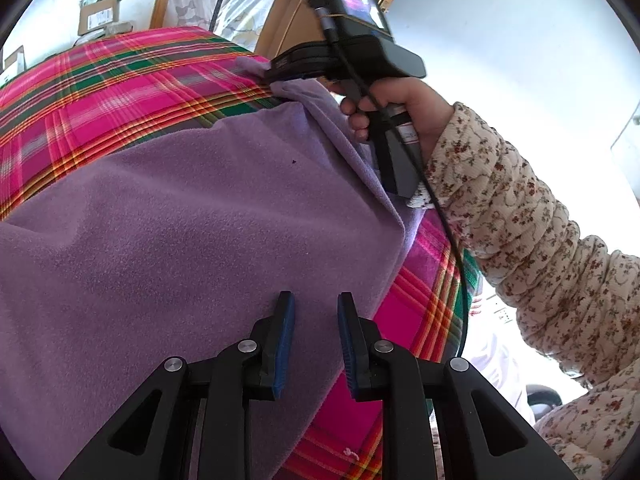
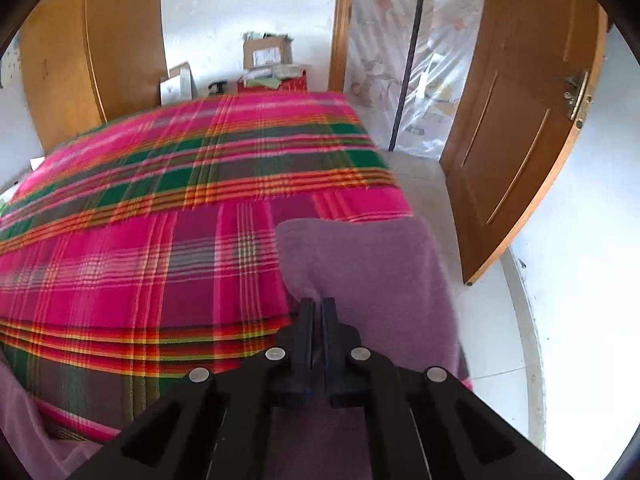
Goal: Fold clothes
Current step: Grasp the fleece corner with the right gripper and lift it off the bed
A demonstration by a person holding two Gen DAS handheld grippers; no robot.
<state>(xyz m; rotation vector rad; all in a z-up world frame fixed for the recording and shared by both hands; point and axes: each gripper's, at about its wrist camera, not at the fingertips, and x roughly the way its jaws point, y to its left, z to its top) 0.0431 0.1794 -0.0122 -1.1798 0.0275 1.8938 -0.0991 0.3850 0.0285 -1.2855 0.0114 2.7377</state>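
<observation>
The left wrist camera is sitting just behind the left claw (image 1: pixel 316 308), looking steeply down and very close onto the purple cloth (image 1: pixel 180 220) on the plaid bed (image 1: pixel 100 80), while also taking in the right claw (image 1: pixel 276 74) from the side. The right wrist camera is riding behind its own claw (image 2: pixel 318 304), facing down along the bed (image 2: pixel 160 200) toward the door (image 2: pixel 520 120) and the boxes (image 2: pixel 266 54). Both views are sharing the cloth (image 2: pixel 360 256), the bed and the boxes (image 1: pixel 98 18).
</observation>
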